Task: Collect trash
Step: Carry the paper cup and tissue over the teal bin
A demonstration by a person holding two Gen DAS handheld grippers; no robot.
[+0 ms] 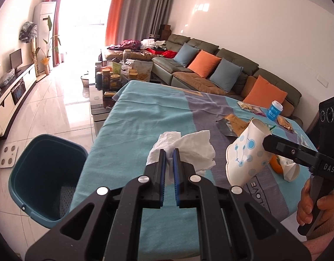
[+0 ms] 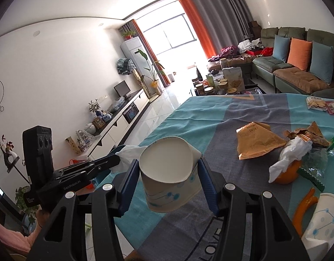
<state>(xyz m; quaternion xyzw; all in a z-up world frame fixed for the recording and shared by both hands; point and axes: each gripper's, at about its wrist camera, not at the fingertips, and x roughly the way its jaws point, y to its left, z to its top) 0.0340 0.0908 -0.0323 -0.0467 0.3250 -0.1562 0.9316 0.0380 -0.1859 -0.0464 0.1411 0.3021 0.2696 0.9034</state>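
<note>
My left gripper [image 1: 169, 158] pinches a crumpled white tissue [image 1: 184, 150], my right gripper [image 2: 167, 174] squeezes a dotted white paper cup [image 2: 169, 174] — I should release both squarely over the teal plastic bin [image 1: 45, 180].

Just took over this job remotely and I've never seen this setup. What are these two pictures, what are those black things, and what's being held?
No robot here: a person carries two handheld clamps, each with its own camera. The left view looks along the left tool, shut on a crumpled tissue above the table, with a teal bin on the floor beside it. The right view looks along the right tool, squeezing a dented paper cup. Still on the table: gold wrappers, an orange peel and another cup.
</note>
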